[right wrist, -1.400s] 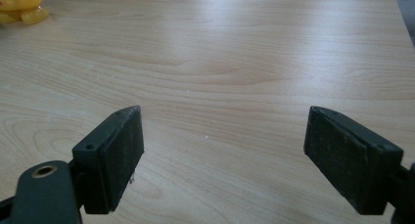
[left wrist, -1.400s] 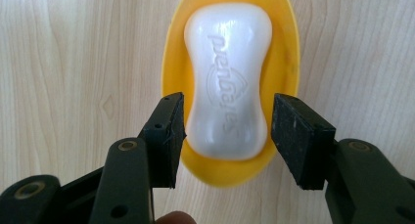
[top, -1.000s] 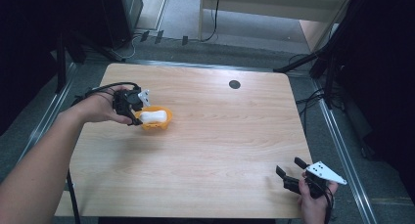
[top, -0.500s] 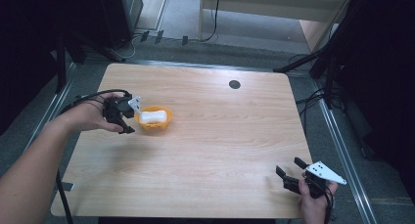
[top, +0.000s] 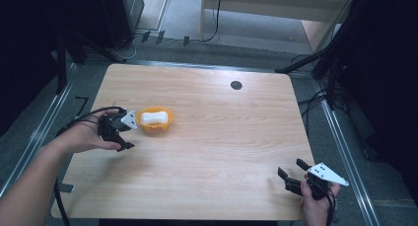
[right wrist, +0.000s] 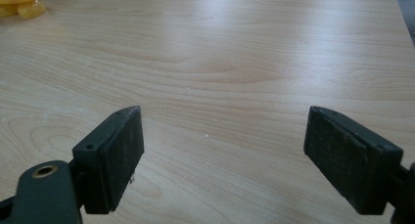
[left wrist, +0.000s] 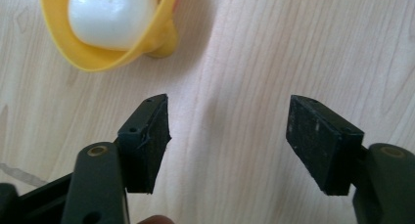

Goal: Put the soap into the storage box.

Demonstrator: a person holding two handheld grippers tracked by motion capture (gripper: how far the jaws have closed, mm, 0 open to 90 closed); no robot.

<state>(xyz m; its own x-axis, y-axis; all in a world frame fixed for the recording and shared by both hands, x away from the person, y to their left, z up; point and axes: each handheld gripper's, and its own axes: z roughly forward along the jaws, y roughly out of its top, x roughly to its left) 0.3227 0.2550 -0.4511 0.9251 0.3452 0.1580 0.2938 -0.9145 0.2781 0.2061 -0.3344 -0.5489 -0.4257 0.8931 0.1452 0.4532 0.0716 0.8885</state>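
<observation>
Left gripper (top: 123, 132), jaws just opening with nothing between them, sits left of the yellow dish (top: 156, 120) holding seemingly soap (top: 153, 117); lower-right right gripper (top: 294, 172) gapes.

The high view looks forward and down from above the person's side, taking in the whole table (top: 207, 137). The left gripper view sits close over the wood, looking along its jaws at the yellow dish (left wrist: 105, 57) nearby. The right gripper view looks low across the table; the dish (right wrist: 19, 1), far off at its top left corner, is shared by all three.
</observation>
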